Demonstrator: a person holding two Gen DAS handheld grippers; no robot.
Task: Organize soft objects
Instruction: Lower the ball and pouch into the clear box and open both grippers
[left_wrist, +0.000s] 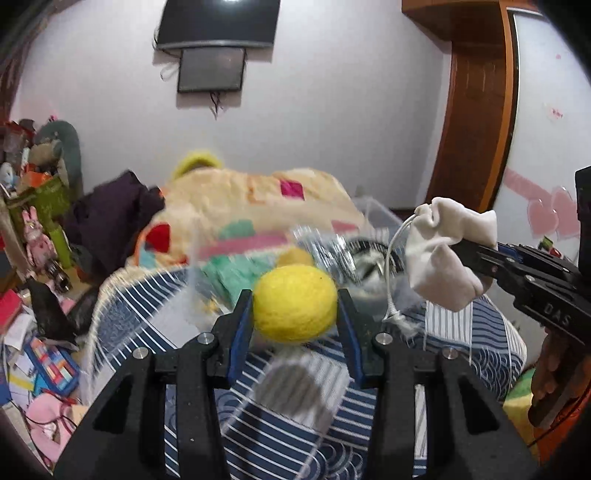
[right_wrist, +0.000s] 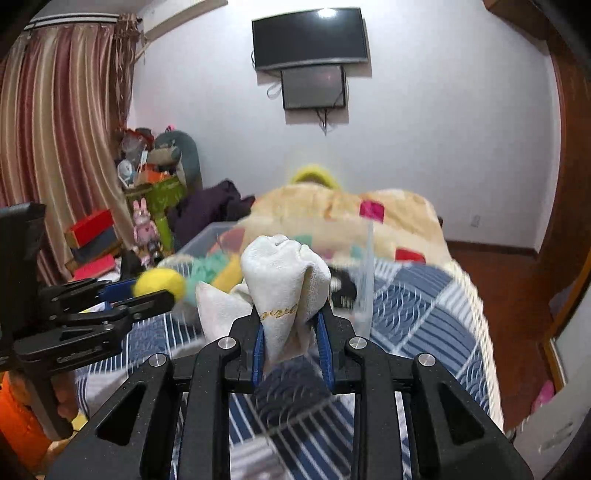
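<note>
My left gripper (left_wrist: 295, 304) is shut on a yellow felt ball (left_wrist: 294, 303) and holds it above the bed. It shows at the left of the right wrist view (right_wrist: 147, 291) with the ball (right_wrist: 159, 282). My right gripper (right_wrist: 290, 325) is shut on a white cloth pouch (right_wrist: 284, 280) with gold lettering. In the left wrist view the pouch (left_wrist: 443, 254), with a white cord hanging from it, sits in the right gripper (left_wrist: 465, 254) at the right. A clear plastic bin (left_wrist: 376, 218) lies ahead on the bed, blurred, with soft items inside.
A blue-and-white striped bedspread (left_wrist: 280, 424) covers the bed below. A cream patchwork quilt (left_wrist: 258, 206) is heaped behind the bin. Toys and boxes (left_wrist: 40, 206) clutter the left side. Screens hang on the far wall (right_wrist: 310, 40).
</note>
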